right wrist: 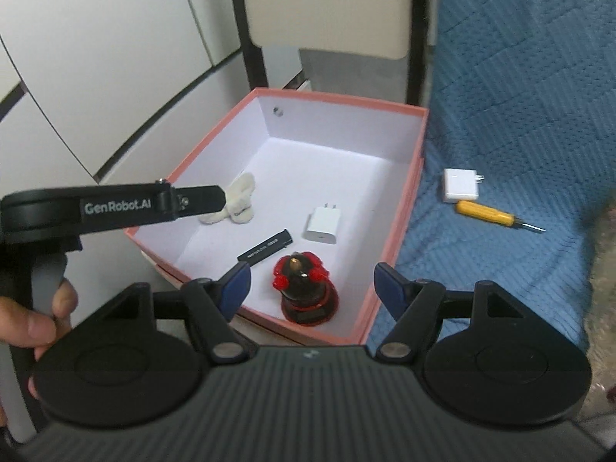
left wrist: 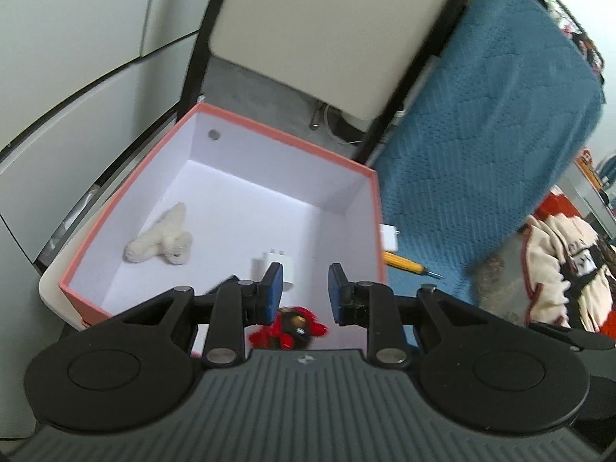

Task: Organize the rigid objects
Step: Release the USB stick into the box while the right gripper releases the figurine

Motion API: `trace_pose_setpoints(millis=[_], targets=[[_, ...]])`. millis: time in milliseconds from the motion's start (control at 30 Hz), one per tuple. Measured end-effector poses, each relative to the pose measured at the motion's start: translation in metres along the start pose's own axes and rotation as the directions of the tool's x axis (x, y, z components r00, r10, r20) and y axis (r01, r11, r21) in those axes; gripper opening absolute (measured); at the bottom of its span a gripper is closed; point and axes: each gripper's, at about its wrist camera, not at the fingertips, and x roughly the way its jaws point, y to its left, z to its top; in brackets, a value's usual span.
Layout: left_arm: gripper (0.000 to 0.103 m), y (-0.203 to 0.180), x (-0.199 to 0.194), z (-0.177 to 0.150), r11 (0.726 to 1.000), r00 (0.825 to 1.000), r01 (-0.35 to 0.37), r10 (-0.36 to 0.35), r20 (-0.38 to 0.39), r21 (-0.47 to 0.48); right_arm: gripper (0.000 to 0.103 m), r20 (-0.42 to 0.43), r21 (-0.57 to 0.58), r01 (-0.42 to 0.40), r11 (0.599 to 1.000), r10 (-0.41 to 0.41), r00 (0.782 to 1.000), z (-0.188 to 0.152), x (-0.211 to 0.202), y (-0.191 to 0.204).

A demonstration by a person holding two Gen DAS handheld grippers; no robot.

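A pink box [right wrist: 408, 208] with a white inside holds a white plush toy [right wrist: 236, 202], a white charger [right wrist: 321, 221], a black stick [right wrist: 265, 251] and a red and black figurine [right wrist: 306, 292]. My right gripper [right wrist: 312, 288] is open and empty above the box's near edge, over the figurine. My left gripper [left wrist: 304, 292] is open and empty above the box [left wrist: 115, 208], with the charger [left wrist: 275, 267], figurine [left wrist: 288, 329] and plush [left wrist: 161, 240] below it. A second white charger [right wrist: 460, 184] and a yellow screwdriver [right wrist: 491, 215] lie on the blue blanket [right wrist: 519, 115] right of the box.
A chair with black legs [right wrist: 246, 23] and a cream seat stands behind the box. Grey cabinet panels [right wrist: 96, 57] are to the left. In the left wrist view, red and cream clothing [left wrist: 558, 261] lies at the right on the blanket [left wrist: 481, 115].
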Motion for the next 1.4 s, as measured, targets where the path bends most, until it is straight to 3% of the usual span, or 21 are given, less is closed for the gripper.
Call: trace_pose_setpoints(millis=[367, 600, 767, 833, 1067, 1100, 1200, 1400], targets=[[0.029, -0.075, -0.048, -0.045, 0.993, 0.998, 0.057, -0.061, 0.036, 0.106, 0.073, 0.105, 0.040, 0.062, 0.997, -0.066, 0.992, -0.046, -0.072, -0.030], [0.035, -0.122, -0.069, -0.075, 0.979, 0.994, 0.086, -0.096, 0.046, 0.185, 0.073, 0.143, 0.076, 0.096, 0.992, -0.106, 0.984, -0.079, -0.108, -0.052], [0.044, -0.149, -0.078, -0.095, 0.967, 0.991, 0.109, -0.123, 0.050, 0.232, 0.073, 0.171, 0.107, 0.135, 0.985, -0.152, 0.973, -0.102, -0.132, -0.071], [0.056, -0.156, -0.083, -0.104, 0.964, 0.990, 0.113, -0.129, 0.051, 0.242, 0.073, 0.181, 0.131, 0.145, 0.981, -0.168, 0.969, -0.111, -0.140, -0.079], [0.083, -0.171, -0.095, -0.121, 0.956, 0.989, 0.115, -0.136, 0.059, 0.270, 0.073, 0.225, 0.153, 0.186, 0.971, -0.217, 0.950, -0.140, -0.161, -0.094], [0.084, -0.172, -0.096, -0.123, 0.954, 0.988, 0.117, -0.139, 0.061, 0.274, 0.074, 0.226, 0.155, 0.181, 0.971, -0.213, 0.950, -0.142, -0.161, -0.096], [0.085, -0.174, -0.095, -0.128, 0.954, 0.988, 0.124, -0.145, 0.059, 0.274, 0.103, 0.246, 0.173, 0.180, 0.968, -0.219, 0.944, -0.150, -0.164, -0.102], [0.085, -0.176, -0.080, -0.137, 0.953, 0.988, 0.131, -0.149, 0.044, 0.273, 0.103, 0.282, 0.197, 0.170, 0.966, -0.222, 0.934, -0.162, -0.164, -0.115]])
